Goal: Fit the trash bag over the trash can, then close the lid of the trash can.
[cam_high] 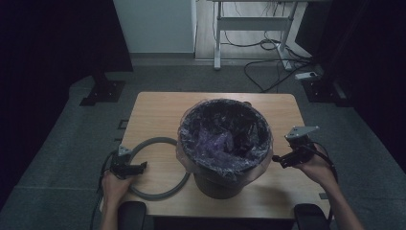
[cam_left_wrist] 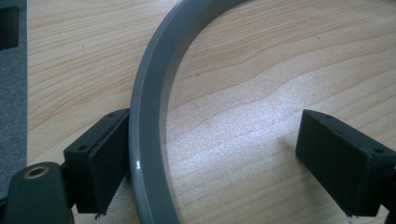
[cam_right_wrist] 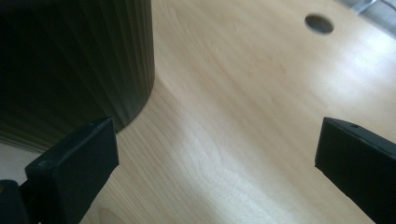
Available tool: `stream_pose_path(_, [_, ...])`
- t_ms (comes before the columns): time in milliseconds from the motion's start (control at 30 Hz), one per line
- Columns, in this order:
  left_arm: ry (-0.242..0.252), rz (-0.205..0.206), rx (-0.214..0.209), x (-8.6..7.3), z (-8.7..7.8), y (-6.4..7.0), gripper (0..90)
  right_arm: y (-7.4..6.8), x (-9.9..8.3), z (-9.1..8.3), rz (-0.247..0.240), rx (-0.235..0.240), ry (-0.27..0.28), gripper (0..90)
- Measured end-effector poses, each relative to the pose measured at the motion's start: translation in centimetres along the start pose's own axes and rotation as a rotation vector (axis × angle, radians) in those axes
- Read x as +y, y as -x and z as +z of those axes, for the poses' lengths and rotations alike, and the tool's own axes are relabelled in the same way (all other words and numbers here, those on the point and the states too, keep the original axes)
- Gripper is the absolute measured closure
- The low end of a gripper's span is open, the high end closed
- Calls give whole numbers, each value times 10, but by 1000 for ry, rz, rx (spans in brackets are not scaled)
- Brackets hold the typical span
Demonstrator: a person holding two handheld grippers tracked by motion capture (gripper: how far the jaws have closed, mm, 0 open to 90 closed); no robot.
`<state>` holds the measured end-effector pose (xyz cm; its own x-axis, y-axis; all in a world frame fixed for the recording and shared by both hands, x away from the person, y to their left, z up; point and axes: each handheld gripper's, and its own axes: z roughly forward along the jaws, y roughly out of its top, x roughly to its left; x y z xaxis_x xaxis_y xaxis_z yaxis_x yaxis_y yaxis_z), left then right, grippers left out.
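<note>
A dark round bin (cam_high: 224, 139) lined with a purplish plastic bag stands in the middle of the wooden table (cam_high: 158, 110). Left of it a grey ring (cam_high: 154, 140) lies flat on the table. My left gripper (cam_high: 139, 167) sits over the ring's left arc, open. In the left gripper view the grey ring (cam_left_wrist: 144, 116) runs between the jaws of that gripper (cam_left_wrist: 215, 140), against the left jaw and far from the right one. My right gripper (cam_high: 277, 159) hangs open beside the bin's right side. The right gripper view has the bin's ribbed wall (cam_right_wrist: 70, 60) at the left of the open gripper (cam_right_wrist: 217, 144).
A round cable hole (cam_right_wrist: 319, 23) is cut in the tabletop beyond the right gripper. Behind the table, a white desk frame (cam_high: 251, 24) stands over loose cables (cam_high: 268, 67) on the grey carpet. Black stand bases (cam_high: 103, 91) flank the table's far corners.
</note>
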<state>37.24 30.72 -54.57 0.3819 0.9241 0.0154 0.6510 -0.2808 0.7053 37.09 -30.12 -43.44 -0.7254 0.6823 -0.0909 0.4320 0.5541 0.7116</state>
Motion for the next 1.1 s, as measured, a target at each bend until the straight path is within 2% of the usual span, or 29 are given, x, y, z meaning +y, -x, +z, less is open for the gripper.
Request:
stream_pose_path(267, [1, -2, 0, 0, 0, 1, 120, -5, -41, 35, 52, 4, -9, 0])
stream_pose_path(400, [0, -1, 0, 0, 0, 1, 120, -8, -60, 50, 58, -16, -26, 0])
stream_pose_path(567, [1, -2, 0, 0, 0, 1, 120, -12, -76, 62, 97, -12, 13, 0])
stream_pose_path(633, [1, -2, 0, 0, 0, 1, 120, -13, -82, 67, 105, -5, 6, 0])
stream_pose_path(733, [1, -2, 0, 0, 0, 1, 120, -16, -90, 76, 82, -15, -39, 1])
stream_pose_path(800, [1, -2, 0, 0, 0, 1, 120, -15, -94, 78, 126, 11, -1, 0])
stream_pose_path(1033, [-1, -1, -1, 0, 0, 1, 120, -15, -95, 78, 128, 6, -2, 0])
stream_pose_path(1100, [-18, 0, -2, 2, 0, 0, 121, -15, -95, 78, 128, 6, -2, 0])
